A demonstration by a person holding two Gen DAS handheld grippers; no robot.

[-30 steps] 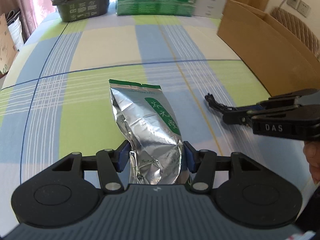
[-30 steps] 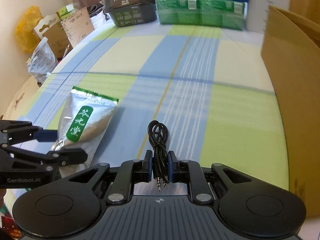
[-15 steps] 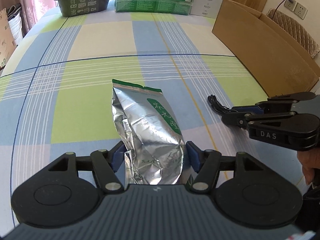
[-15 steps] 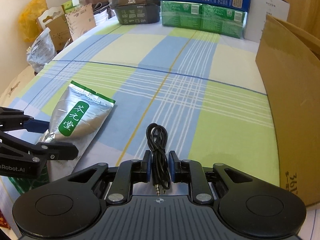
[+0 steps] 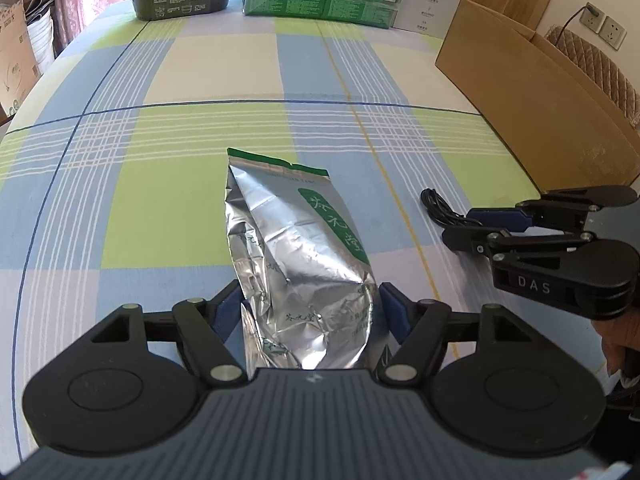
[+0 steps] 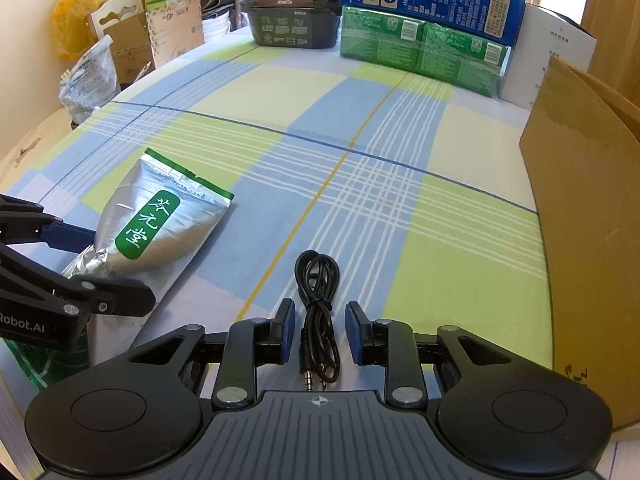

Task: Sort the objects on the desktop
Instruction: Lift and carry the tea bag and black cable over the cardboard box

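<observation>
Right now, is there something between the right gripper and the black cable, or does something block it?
Nothing visible does. The black cable lies on the checked cloth directly between the fingers of the right gripper, whose jaws are opening and do not touch it. The silver pouch lies well to its left.

On the table (image 6: 460, 240), the foil pouch (image 6: 160, 220) lies left of the coiled cable (image 6: 318, 280), the cardboard box (image 6: 592, 220) at right.

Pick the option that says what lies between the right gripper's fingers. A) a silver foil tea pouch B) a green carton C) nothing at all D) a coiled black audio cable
D: in the right wrist view the coiled black audio cable lies on the checked cloth between the blue pads of the right gripper, whose jaws are opening and stand clear of it on both sides.
</observation>
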